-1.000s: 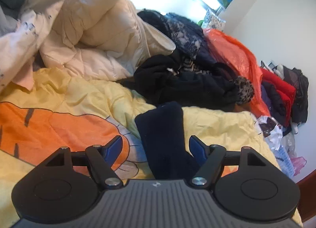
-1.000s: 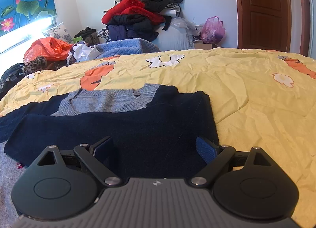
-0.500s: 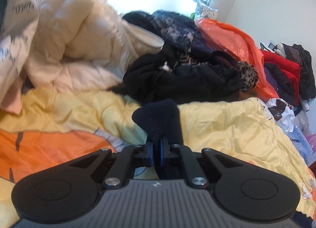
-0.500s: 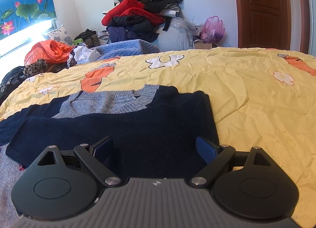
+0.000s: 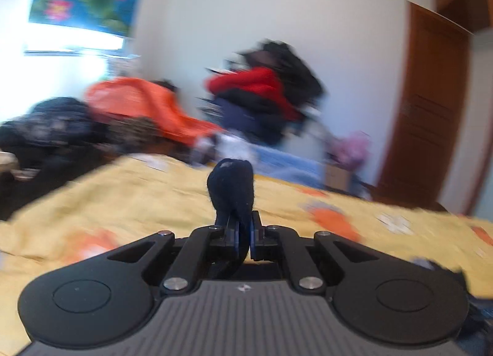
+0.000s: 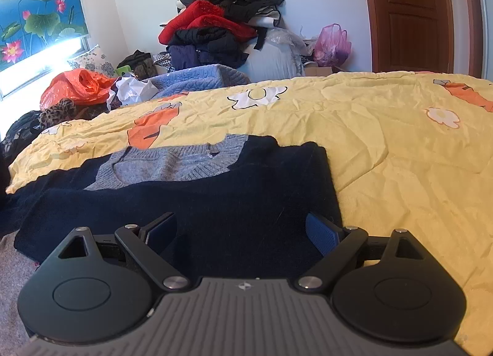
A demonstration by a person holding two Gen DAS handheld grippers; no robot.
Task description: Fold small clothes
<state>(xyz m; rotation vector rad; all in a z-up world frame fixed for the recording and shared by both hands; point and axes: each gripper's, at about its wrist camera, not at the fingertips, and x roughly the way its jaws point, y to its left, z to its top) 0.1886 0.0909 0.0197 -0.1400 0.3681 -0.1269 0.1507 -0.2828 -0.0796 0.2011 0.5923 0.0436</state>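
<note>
A navy sweater (image 6: 215, 202) with a grey collar (image 6: 172, 165) lies flat on the yellow bedspread (image 6: 385, 146), one sleeve folded across its body. My right gripper (image 6: 240, 229) is open and hovers low over the sweater's near part. My left gripper (image 5: 243, 232) is shut on the navy sleeve end (image 5: 232, 189), which sticks up past the fingertips, lifted above the bedspread (image 5: 123, 202). The left wrist view is blurred by motion.
A pile of red and black clothes (image 6: 222, 20) stands against the far wall. An orange bag (image 6: 77, 84), a blue knit (image 6: 191, 78) and a pink bag (image 6: 332, 44) lie beyond the bed. A brown door (image 6: 409, 10) is at the right.
My left gripper closed on the navy sleeve end, lifted it and swung right, from facing the quilt pile to facing the wall and door. The right gripper has stayed still and open.
</note>
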